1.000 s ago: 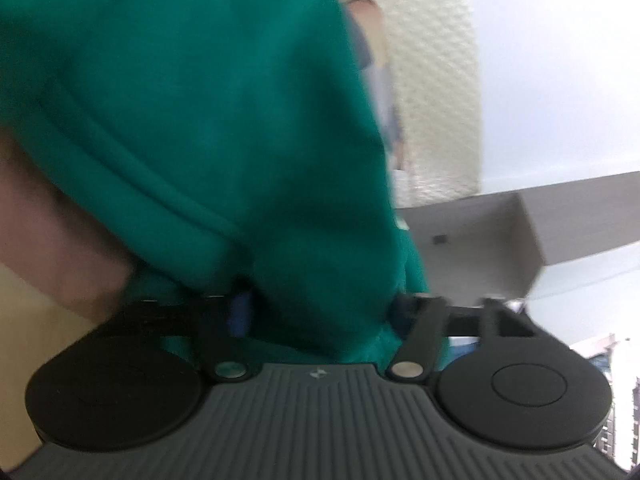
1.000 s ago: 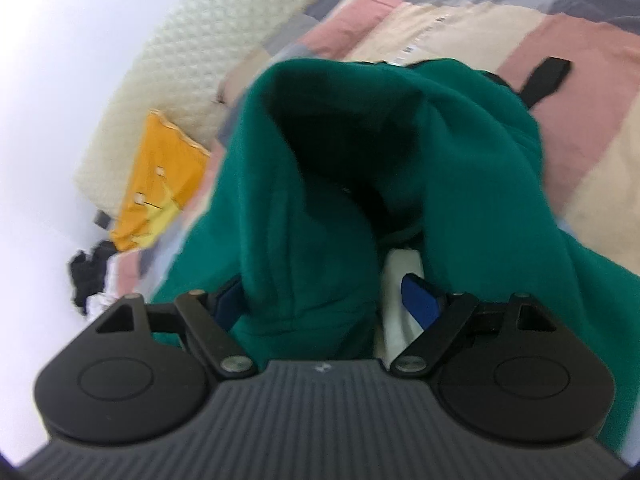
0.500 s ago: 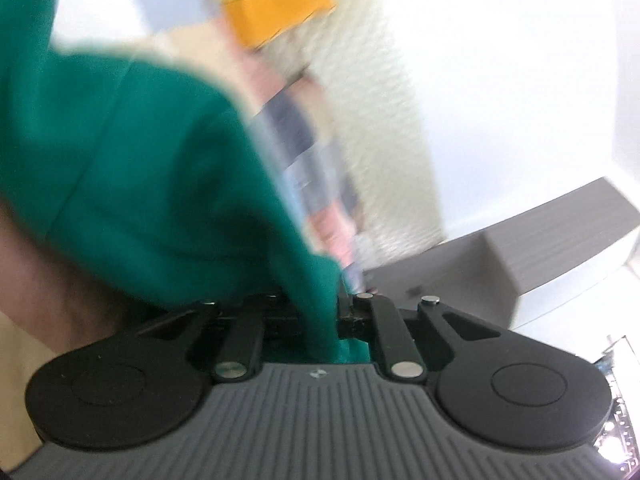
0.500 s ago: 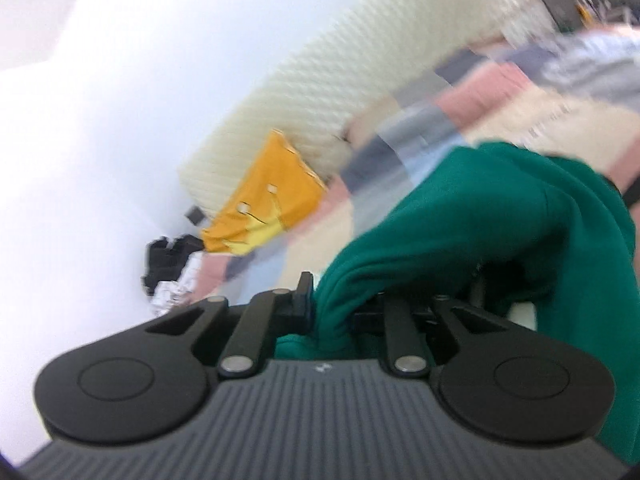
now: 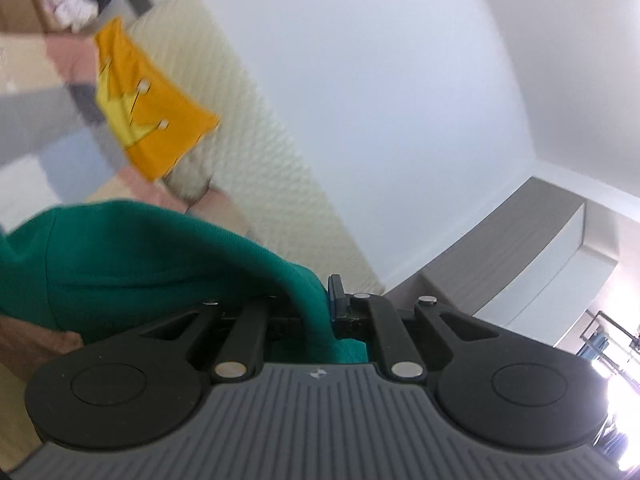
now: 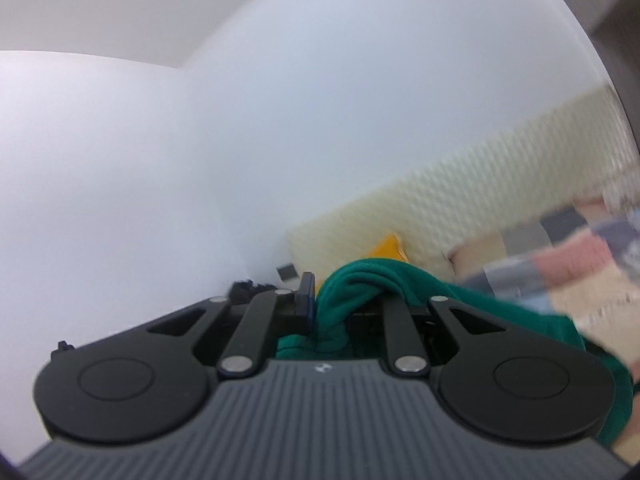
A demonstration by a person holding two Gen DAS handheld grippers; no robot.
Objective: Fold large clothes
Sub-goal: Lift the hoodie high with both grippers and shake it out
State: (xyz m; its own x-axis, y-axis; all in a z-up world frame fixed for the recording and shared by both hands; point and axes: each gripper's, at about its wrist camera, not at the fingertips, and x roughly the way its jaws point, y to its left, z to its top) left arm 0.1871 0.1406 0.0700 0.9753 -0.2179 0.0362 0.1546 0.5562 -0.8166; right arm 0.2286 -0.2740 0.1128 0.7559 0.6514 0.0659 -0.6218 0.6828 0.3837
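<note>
the left claw [image 5: 320, 300] was closed tight on a fold of the green top [image 5: 132, 264]. the right claw [image 6: 330, 308] pinched another bunch of it. the top hung up in the air above the patchwork bed [image 6: 560, 264], draping sideways; its long way was hidden.

Both grippers have closed on the green garment [image 5: 132, 264] and lifted it off the patchwork bed [image 6: 560, 264]. The cameras, earlier filled with green fabric, now face white wall [image 6: 280, 120].
</note>
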